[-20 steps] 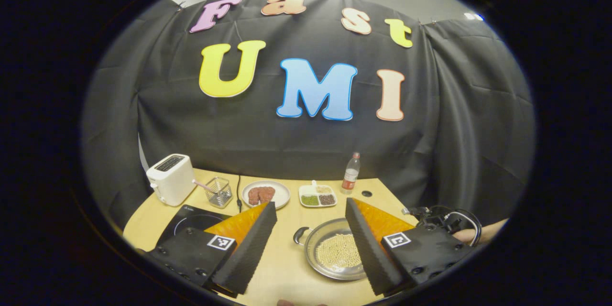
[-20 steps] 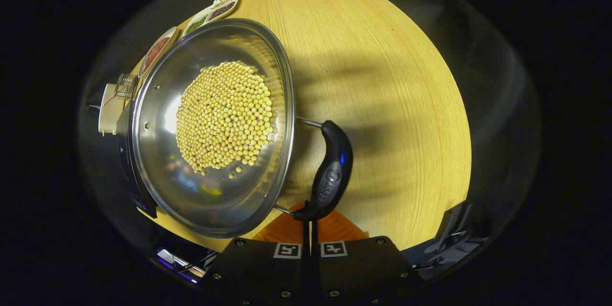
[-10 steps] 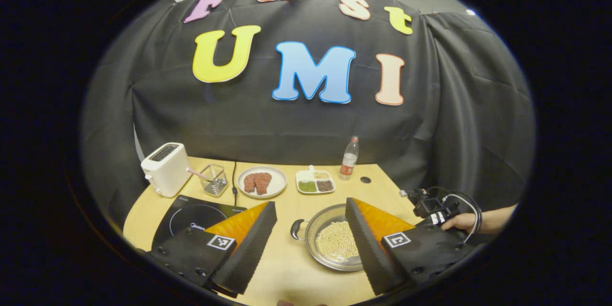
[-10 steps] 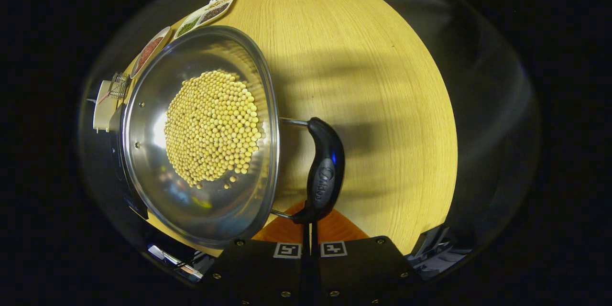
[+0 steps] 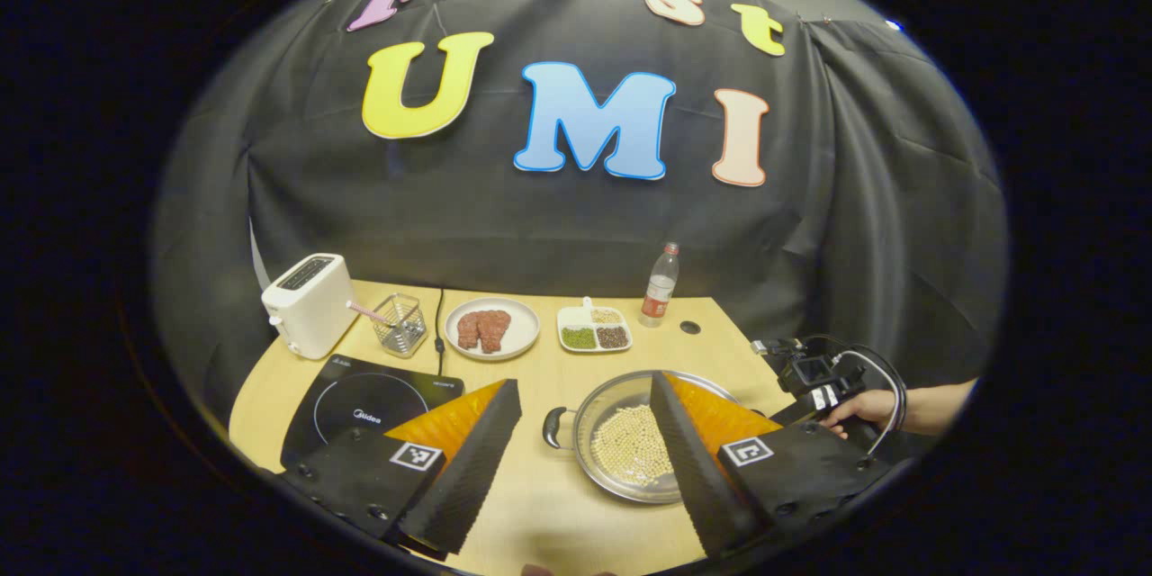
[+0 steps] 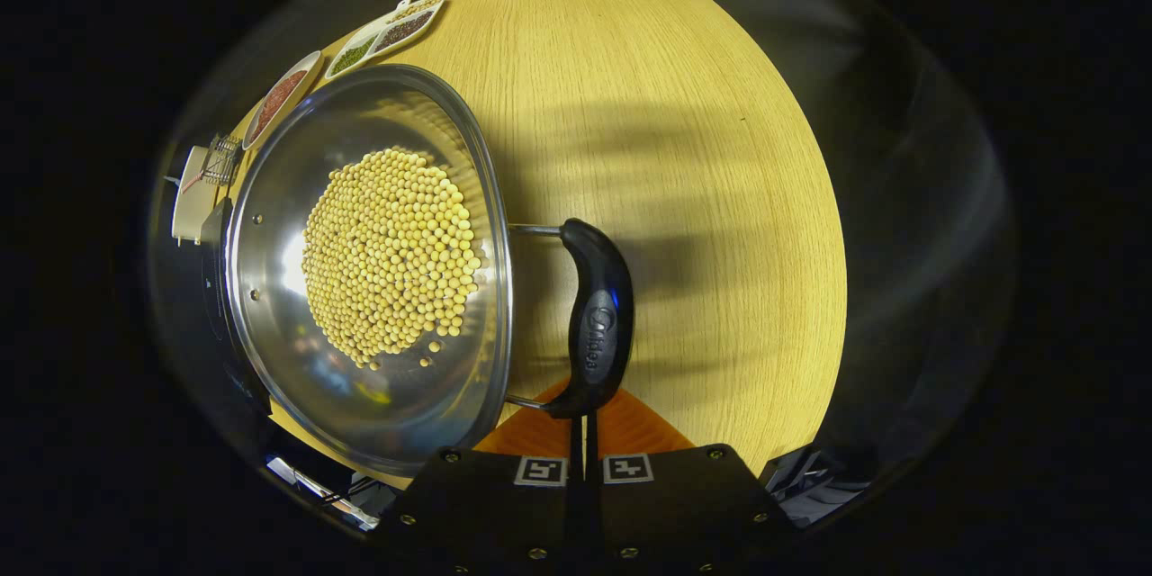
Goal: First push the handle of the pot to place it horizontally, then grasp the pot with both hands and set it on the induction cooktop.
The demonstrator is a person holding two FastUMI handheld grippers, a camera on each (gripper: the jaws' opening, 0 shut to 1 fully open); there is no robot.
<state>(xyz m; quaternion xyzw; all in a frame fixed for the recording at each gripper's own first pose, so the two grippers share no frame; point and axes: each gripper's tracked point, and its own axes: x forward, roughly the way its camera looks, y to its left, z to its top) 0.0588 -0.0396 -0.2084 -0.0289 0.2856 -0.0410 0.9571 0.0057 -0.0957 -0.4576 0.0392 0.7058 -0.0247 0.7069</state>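
1. Two handles stick out of the pot [image 5: 630, 445], which sits on the table [image 6: 684, 153] just right of the cooktop [image 5: 360, 409], as the left gripper view has it. It holds a heap of beans [image 6: 391, 252].
2. The right gripper [image 6: 583, 432] has its fingers pressed together with nothing between them. Its tips meet the near end of the black handle [image 6: 596, 324] from outside, so this reads as a push, not a grasp.
3. The left gripper [image 5: 585, 459] hangs above the table with its fingers spread wide, holding nothing. The far handle [image 5: 555, 426] lies between them in its own view, lower and farther off.
4. By my reading, the push step is in hand or nearly done. Whether the handles already lie level enough I cannot tell.
5. Left to do: both grippers must close on the handles, lift the pot and set it on the cooktop, which is bare.
6. A toaster [image 5: 306, 304], a plate [image 5: 496, 328] and a bottle [image 5: 659, 286] stand at the back, well apart from that path.
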